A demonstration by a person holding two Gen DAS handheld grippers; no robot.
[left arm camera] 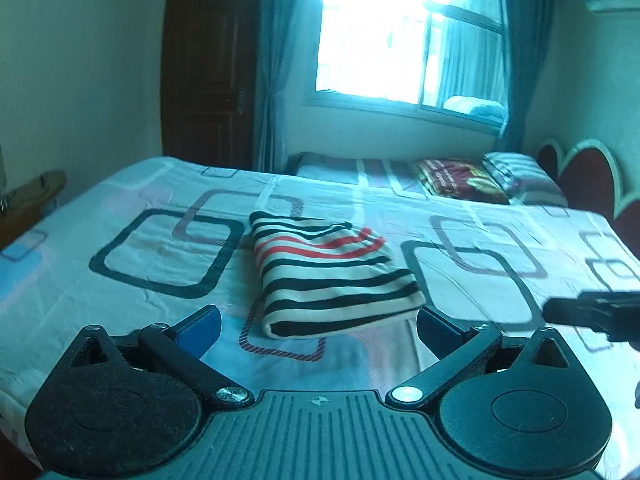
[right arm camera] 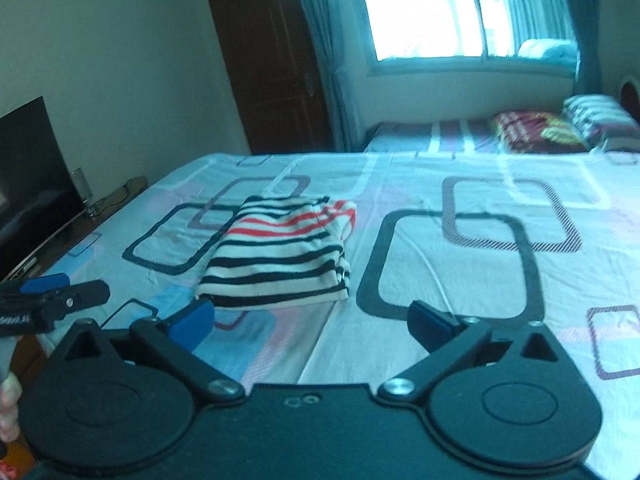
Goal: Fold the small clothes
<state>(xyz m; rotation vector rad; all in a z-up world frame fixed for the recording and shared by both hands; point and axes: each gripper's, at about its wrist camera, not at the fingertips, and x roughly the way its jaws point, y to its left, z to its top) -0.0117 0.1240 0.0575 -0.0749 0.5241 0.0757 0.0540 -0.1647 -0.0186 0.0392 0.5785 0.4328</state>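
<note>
A small striped garment [left arm camera: 332,276] in white, black and red lies folded into a compact block on the bed sheet [left arm camera: 140,248]. My left gripper [left arm camera: 318,326] hovers just short of its near edge, jaws open wide, nothing between the blue pads. In the right wrist view the same folded garment [right arm camera: 280,252] lies ahead and slightly left of my right gripper [right arm camera: 310,320], which is open and empty above the sheet [right arm camera: 460,260]. The right gripper's tip [left arm camera: 592,310] shows at the right edge of the left view. The left gripper [right arm camera: 52,300] shows at the left of the right view.
The bed carries a pale sheet printed with dark rounded squares. Pillows and a red folded cloth [left arm camera: 460,180] lie at its far end by a red headboard [left arm camera: 580,176]. A dark wardrobe [right arm camera: 272,52], a curtained window [left arm camera: 400,28] and a television [right arm camera: 32,184] surround the bed.
</note>
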